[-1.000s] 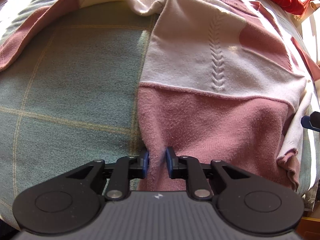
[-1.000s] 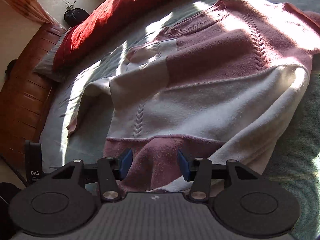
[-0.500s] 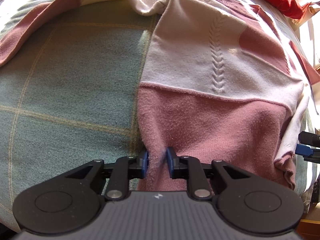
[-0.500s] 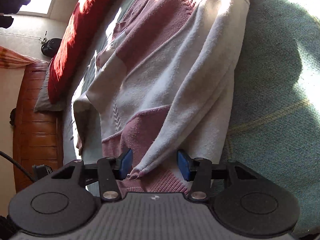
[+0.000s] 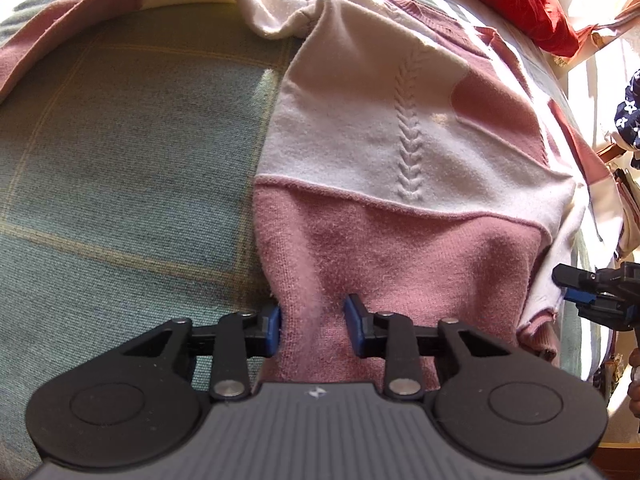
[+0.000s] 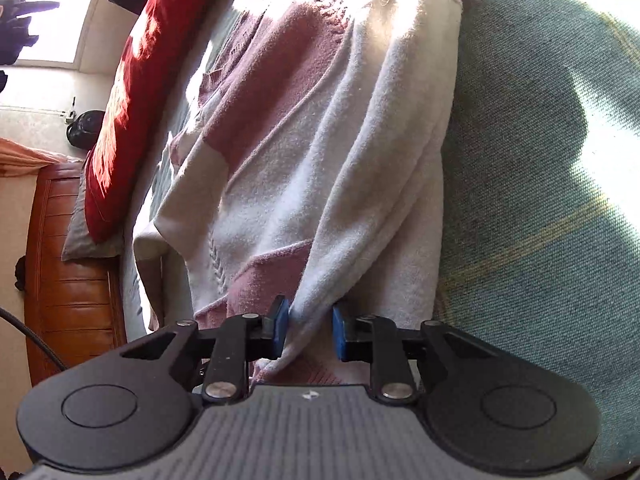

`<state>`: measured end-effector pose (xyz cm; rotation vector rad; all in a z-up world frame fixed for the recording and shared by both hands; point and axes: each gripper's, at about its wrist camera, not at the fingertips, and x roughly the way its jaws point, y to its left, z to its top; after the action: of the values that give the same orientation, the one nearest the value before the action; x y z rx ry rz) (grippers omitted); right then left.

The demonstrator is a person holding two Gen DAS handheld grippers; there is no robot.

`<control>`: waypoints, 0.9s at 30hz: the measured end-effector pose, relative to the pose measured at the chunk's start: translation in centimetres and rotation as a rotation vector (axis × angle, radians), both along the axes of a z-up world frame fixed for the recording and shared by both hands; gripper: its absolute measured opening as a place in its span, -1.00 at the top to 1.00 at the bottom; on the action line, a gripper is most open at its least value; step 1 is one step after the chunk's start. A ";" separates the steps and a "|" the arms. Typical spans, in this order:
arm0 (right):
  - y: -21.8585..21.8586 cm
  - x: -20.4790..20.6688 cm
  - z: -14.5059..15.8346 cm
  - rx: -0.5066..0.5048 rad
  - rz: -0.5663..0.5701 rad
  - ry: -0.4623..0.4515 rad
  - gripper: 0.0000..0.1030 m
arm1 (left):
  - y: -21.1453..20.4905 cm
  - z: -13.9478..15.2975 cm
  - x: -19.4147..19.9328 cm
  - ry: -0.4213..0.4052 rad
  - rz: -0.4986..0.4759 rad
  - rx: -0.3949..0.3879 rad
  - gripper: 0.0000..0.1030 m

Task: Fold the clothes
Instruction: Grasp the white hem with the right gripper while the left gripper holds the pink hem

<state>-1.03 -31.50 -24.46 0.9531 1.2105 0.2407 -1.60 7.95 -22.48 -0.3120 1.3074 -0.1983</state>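
Two grippers, one garment, one bed.

Item: sweater, knitted, pink and cream blocks with a raised plait running down the cream panel. Lies spread on the bedcover, hem toward both cameras, collar toward the far end. One sleeve stretches away across the top left of the left wrist view; the other, cream, is folded over the body and runs down to the hem in the right wrist view.

Item: bedcover, green-grey weave with thin yellow check lines, partly in sunlight.

Item: left gripper, blue pads either side of a bunched ridge of the pink hem band at the sweater's left corner. Jaws closing, fabric gathered between them and touching both pads.

Item: right gripper, blue pads either side of the cream sleeve end and the pink hem beneath it. Jaws closing, cloth pinched up between them. Its black fingers also show at the right edge of the left wrist view, at the sweater's other hem corner.

Item: red pillow, at the head of the bed beyond the collar.

Item: wooden headboard, brown, panelled, behind the pillow.
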 end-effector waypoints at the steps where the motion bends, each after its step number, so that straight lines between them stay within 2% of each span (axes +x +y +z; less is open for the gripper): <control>1: 0.1 0.1 0.4 -0.020 0.017 -0.007 0.69 | -0.2 0.3 0.6 0.006 0.014 -0.014 0.79; 7: -3.6 -1.7 4.2 -0.152 0.096 0.004 0.74 | -0.2 1.9 1.6 -0.003 -0.017 -0.031 0.81; 11: -7.1 -3.1 5.8 -0.348 0.165 0.046 0.75 | 0.5 3.0 1.4 -0.003 -0.037 -0.026 0.81; 13: -7.9 -3.3 5.4 -0.469 0.215 0.074 0.75 | 0.5 2.3 1.7 0.013 -0.037 -0.033 0.80; 14: -8.5 -3.4 4.9 -0.485 0.228 0.089 0.74 | 0.5 1.7 1.8 0.028 -0.035 -0.041 0.80; 16: -9.3 -3.6 3.3 -0.436 0.219 0.103 0.68 | 0.4 0.7 1.8 0.044 -0.045 -0.042 0.76; 17: -9.4 -3.7 2.6 -0.412 0.209 0.106 0.60 | 0.3 0.2 1.8 0.049 -0.053 -0.038 0.65; 19: -9.6 -4.0 1.1 -0.359 0.187 0.116 0.39 | 0.7 -0.4 1.6 0.050 -0.040 -0.061 0.58; 20: -9.7 -4.3 0.5 -0.332 0.177 0.121 0.21 | 1.1 -0.6 1.5 0.052 -0.023 -0.094 0.45; 21: -9.9 -4.6 0.0 -0.304 0.168 0.127 0.15 | 1.4 -0.7 1.4 0.051 -0.014 -0.127 0.24; 23: -9.9 -5.0 -0.5 -0.274 0.147 0.126 0.13 | 1.8 -1.2 1.3 0.046 -0.009 -0.174 0.08; 25: -9.9 -5.4 -0.9 -0.251 0.125 0.121 0.12 | 1.6 -1.4 1.4 0.050 -0.008 -0.178 0.09; 26: -9.8 -5.3 -0.8 -0.253 0.129 0.117 0.13 | 1.3 -1.3 1.6 0.052 -0.016 -0.164 0.21; 27: -9.5 -5.2 -0.6 -0.267 0.144 0.111 0.25 | 0.9 -1.1 1.8 0.054 -0.026 -0.145 0.32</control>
<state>-6.21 -40.95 -25.08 0.6555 1.3774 0.1366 0.18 8.89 -23.61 -0.4257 1.3534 -0.3093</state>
